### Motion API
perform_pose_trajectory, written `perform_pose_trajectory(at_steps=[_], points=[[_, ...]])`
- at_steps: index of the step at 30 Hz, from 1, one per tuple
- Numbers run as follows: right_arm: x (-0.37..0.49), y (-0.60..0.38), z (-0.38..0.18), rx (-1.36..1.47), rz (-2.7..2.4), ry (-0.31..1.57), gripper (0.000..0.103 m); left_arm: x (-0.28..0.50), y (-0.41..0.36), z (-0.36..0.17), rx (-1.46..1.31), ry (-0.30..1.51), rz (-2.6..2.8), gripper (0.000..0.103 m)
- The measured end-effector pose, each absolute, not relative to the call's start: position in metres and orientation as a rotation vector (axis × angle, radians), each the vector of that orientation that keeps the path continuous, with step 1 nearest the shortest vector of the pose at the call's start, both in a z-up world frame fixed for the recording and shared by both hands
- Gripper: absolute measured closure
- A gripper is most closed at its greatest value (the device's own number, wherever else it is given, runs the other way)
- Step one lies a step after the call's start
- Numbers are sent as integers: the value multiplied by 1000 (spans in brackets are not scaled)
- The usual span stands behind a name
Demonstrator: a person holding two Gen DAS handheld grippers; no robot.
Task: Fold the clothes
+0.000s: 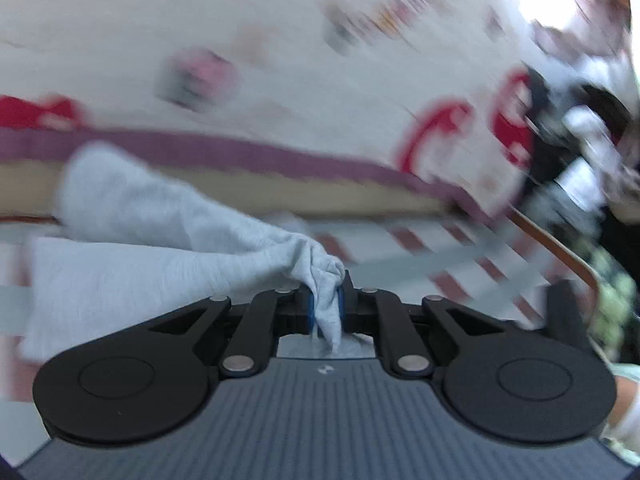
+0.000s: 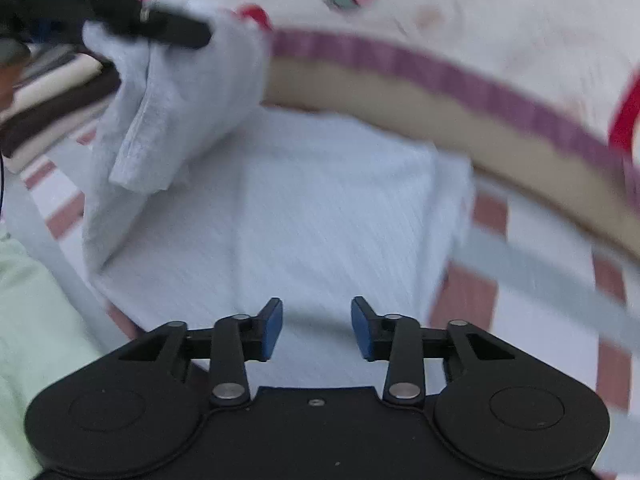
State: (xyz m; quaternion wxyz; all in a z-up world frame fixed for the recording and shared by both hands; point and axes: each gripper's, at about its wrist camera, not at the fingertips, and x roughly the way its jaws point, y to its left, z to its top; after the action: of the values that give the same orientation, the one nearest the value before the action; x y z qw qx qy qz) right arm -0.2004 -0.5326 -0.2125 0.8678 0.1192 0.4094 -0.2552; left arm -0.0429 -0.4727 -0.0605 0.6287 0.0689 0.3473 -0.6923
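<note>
**Ana:** Grippers first: how many, and how do they stand?

**Ben:** Two. The left gripper (image 1: 325, 300) has its blue pads pressed together on a bunched corner of the pale grey garment (image 1: 160, 232); a twist of cloth pokes out behind the pads toward the camera. The right gripper (image 2: 317, 328) has its pads apart, with nothing between them.

**Ana:** One garment or several?

**Ben:** One that I can count for sure, a light grey knit piece. In the right wrist view most of it lies flat as a roughly squared panel (image 2: 304, 208) on the checked sheet (image 2: 532, 240), straight ahead of the open pads at twelve o'clock.

**Ana:** And the lifted part?

**Ben:** At about ten o'clock in that view a flap (image 2: 168, 100) hangs from the other gripper (image 2: 148, 20), which shows as a dark blurred bar. The flap's long axis runs up and down, its hemmed end drooping toward seven o'clock.

**Ana:** From the left wrist?

**Ben:** The cloth stretches away from the pads toward nine and ten o'clock, its long axis near level across the frame.

**Ana:** Anything else around?

**Ben:** A patterned white cover with red shapes and a purple band (image 1: 248, 156) at twelve o'clock, one stack of folded dark and cream fabrics (image 2: 52, 96) at nine o'clock, and a pale green sleeve (image 2: 32, 340) at eight o'clock. Much of it is blurred.
</note>
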Motion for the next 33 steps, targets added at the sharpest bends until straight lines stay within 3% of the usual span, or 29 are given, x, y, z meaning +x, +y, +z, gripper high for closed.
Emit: perform_pose_trajectory(at_steps=[4, 9, 12, 13, 16, 18, 22, 25, 29, 30, 31, 32, 33], points=[[-217, -532, -232, 283, -523, 835, 61, -93, -521, -109, 295, 895, -1633, 94], [-243, -543, -226, 394, -487, 805, 61, -101, -522, -152, 308, 983, -1635, 94], [-257, -552, -221, 503, -479, 756, 61, -86, -519, -163, 237, 1065, -1635, 86], [-260, -554, -218, 540, -479, 734, 61, -82, -516, -165, 219, 1092, -1640, 81], [-265, -554, -213, 626, -463, 672, 59, -86, -508, -145, 236, 1012, -1674, 85], [-263, -552, -211, 650, -416, 653, 46, -90, -497, -125, 268, 933, -1699, 85], [-256, -540, -213, 674, -345, 638, 45, -75, -477, -103, 249, 946, -1677, 82], [-252, -542, -218, 767, -355, 589, 39, -51, -453, -105, 293, 932, -1558, 83], [-232, -549, -223, 804, -489, 663, 40, -27, -419, -128, 369, 901, -1414, 83], [-227, -552, -225, 838, -524, 671, 45, -20, -413, -135, 340, 930, -1388, 83], [-225, -554, -226, 863, -552, 668, 70, -13, -408, -143, 304, 963, -1365, 83], [-221, -556, -224, 882, -575, 661, 84, -9, -405, -147, 280, 985, -1349, 83], [-221, -557, -222, 905, -587, 653, 91, -6, -404, -150, 274, 989, -1341, 83]])
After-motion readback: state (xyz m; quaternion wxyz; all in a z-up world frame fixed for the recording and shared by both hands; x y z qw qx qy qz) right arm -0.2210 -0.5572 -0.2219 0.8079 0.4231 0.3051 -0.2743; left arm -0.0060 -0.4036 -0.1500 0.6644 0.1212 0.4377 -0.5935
